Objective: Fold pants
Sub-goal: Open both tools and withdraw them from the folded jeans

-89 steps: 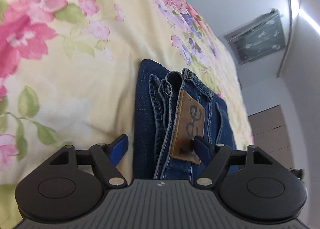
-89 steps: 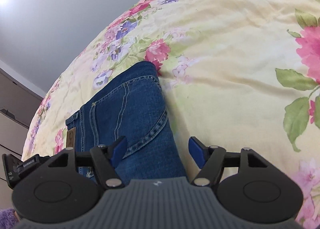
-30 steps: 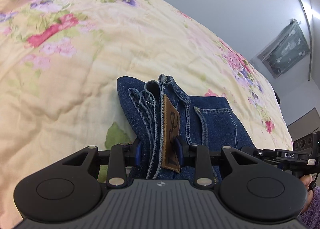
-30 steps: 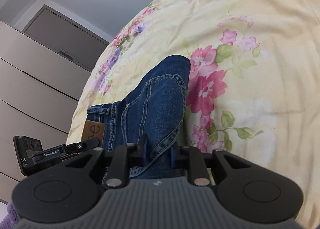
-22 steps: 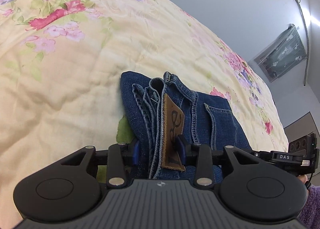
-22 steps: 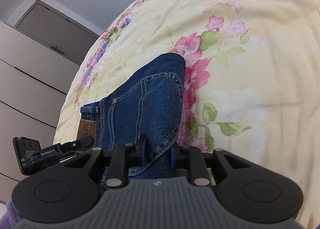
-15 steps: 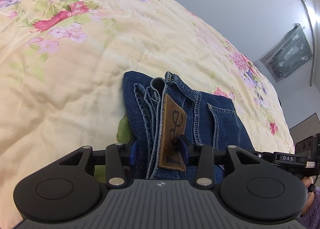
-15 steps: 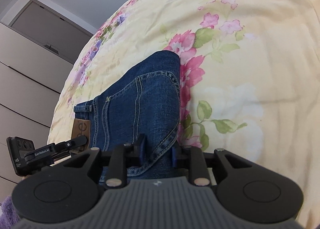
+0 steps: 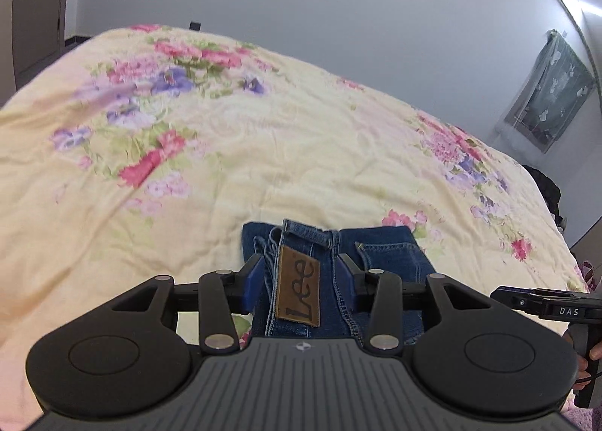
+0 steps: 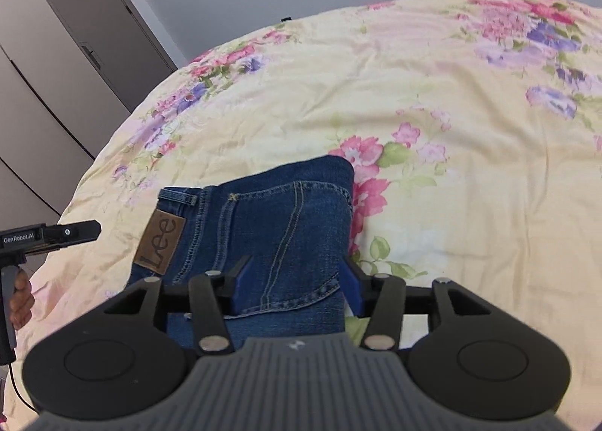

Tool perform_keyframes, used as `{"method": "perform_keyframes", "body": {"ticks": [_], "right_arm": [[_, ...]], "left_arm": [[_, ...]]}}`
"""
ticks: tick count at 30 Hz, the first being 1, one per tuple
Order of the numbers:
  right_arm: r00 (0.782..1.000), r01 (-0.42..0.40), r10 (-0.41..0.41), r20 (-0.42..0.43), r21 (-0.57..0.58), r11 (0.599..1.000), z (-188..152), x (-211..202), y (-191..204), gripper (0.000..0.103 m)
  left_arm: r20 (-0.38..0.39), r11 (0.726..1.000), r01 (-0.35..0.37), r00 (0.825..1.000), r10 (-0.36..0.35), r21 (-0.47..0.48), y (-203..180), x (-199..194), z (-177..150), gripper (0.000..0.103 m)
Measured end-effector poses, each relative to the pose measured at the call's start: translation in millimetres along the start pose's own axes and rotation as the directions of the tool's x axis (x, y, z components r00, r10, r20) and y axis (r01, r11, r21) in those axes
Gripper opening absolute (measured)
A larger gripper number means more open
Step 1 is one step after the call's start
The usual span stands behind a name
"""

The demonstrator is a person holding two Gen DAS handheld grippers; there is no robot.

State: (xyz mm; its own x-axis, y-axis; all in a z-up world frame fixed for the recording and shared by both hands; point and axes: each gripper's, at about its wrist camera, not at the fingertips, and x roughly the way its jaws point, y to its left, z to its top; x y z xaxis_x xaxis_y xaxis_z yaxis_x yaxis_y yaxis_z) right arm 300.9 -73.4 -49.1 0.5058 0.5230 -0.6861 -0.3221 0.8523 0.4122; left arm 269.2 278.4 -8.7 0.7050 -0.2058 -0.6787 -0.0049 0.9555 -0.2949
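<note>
A grey-walled bedroom holds a bed [image 9: 301,152] covered with a pale yellow quilt printed with pink and purple flowers; in the right wrist view grey wardrobe doors [image 10: 56,66] stand past the bed's far left edge, and in the left wrist view a dark curtained window [image 9: 545,103] hangs on the wall beyond its right side. The jeans [image 10: 271,228] lie folded into a compact blue bundle on the bed, at its near edge, their brown Lee patch [image 9: 299,288] facing up at the waistband end. The left gripper [image 9: 301,280] is at that waistband end, its jaws parted with the blue pads standing on either side of the patch and the stacked denim edges between them; the pads look to be just off the cloth, though contact is hard to judge. The right gripper [image 10: 293,284] is at the other end of the jeans, over the back pocket [image 10: 297,243], its jaws likewise spread apart, the left pad over the denim and the right pad at the bundle's folded edge beside the quilt. Each view shows the other gripper at the side of the jeans, held in a hand [image 10: 20,299].
</note>
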Motion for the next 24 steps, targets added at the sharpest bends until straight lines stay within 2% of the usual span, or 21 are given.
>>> {"method": "perform_keyframes", "body": {"ticks": [3, 5, 9, 13, 17, 20, 22, 24], "right_arm": [[0.999, 0.004, -0.001, 0.047, -0.062, 0.998, -3, -36, 19, 0.047], [0.997, 0.002, 0.006, 0.081, -0.100, 0.995, -10, -60, 33, 0.052], [0.991, 0.008, 0.014, 0.135, -0.166, 0.986, -30, -103, 57, 0.054], [0.983, 0.005, 0.031, 0.178, -0.199, 0.980, -58, -139, 76, 0.059], [0.979, 0.023, 0.018, 0.202, -0.200, 0.980, -90, -163, 90, 0.067], [0.971, 0.057, -0.002, 0.239, -0.223, 0.973, -118, -176, 101, 0.072], [0.964, 0.093, -0.027, 0.264, -0.240, 0.966, -133, -181, 107, 0.075], [0.957, 0.127, -0.056, 0.284, -0.237, 0.963, -147, -184, 112, 0.076]], "left_arm": [[0.045, 0.998, -0.021, 0.999, 0.018, 0.066, -17, -39, 10, 0.047], [0.064, 0.993, -0.047, 0.997, 0.040, 0.112, -28, -64, 14, 0.047], [0.069, 0.975, -0.098, 0.994, 0.086, 0.197, -44, -108, 14, 0.047], [0.110, 0.940, -0.185, 0.981, 0.159, 0.287, -58, -144, -8, 0.047], [0.172, 0.891, -0.290, 0.955, 0.243, 0.350, -72, -163, -45, 0.049], [0.216, 0.895, -0.325, 0.939, 0.268, 0.306, -76, -169, -74, 0.063], [0.228, 0.901, -0.330, 0.935, 0.271, 0.282, -81, -170, -90, 0.080], [0.237, 0.892, -0.349, 0.928, 0.286, 0.289, -90, -167, -105, 0.085]]}}
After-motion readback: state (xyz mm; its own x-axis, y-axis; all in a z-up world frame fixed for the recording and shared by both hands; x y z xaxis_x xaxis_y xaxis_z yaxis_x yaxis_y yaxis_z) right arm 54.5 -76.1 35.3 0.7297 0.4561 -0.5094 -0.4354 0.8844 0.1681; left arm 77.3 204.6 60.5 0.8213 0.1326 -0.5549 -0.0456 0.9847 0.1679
